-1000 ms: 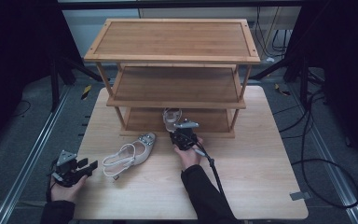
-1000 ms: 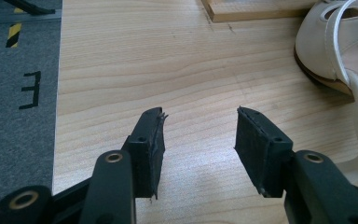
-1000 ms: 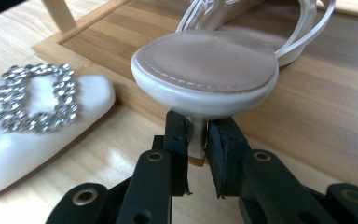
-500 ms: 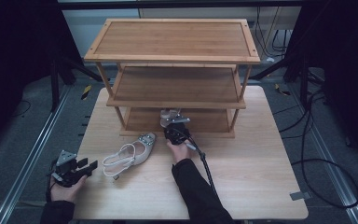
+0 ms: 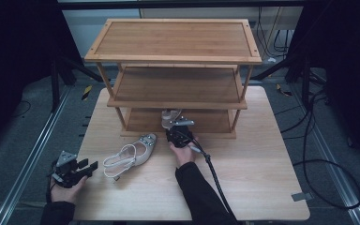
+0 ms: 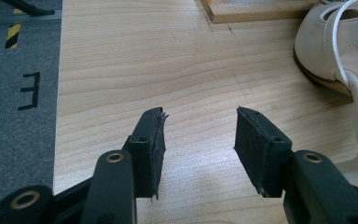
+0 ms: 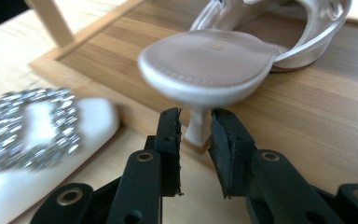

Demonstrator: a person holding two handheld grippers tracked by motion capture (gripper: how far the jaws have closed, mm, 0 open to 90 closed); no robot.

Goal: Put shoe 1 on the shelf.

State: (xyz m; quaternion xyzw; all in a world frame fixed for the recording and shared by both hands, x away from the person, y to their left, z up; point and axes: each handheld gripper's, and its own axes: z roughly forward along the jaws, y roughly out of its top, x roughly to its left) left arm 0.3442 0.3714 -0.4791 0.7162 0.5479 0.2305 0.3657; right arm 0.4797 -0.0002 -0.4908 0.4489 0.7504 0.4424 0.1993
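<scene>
With the shoe (image 7: 223, 60) set at the front edge of the rack's bottom shelf (image 7: 335, 116), the right gripper (image 7: 193, 126), its jaws just parted off the heel, is best withdrawn straight back.

Hand-held gripper (image 7: 194, 128) jaws just opening around the shoe's heel (image 7: 198, 129).

1. This is a lab or test workspace, not a home.
2. A light wooden table (image 5: 262, 187) stands on grey carpet flooring (image 5: 23, 154) between metal rails (image 5: 33, 159).
3. Black cables (image 5: 318, 154) trail across the floor at the right.
4. Yellow-black hazard tape (image 5: 87, 92) and a taped mark (image 6: 30, 91) sit on the carpet.
5. Dark curtains or screens surround the area.
</scene>
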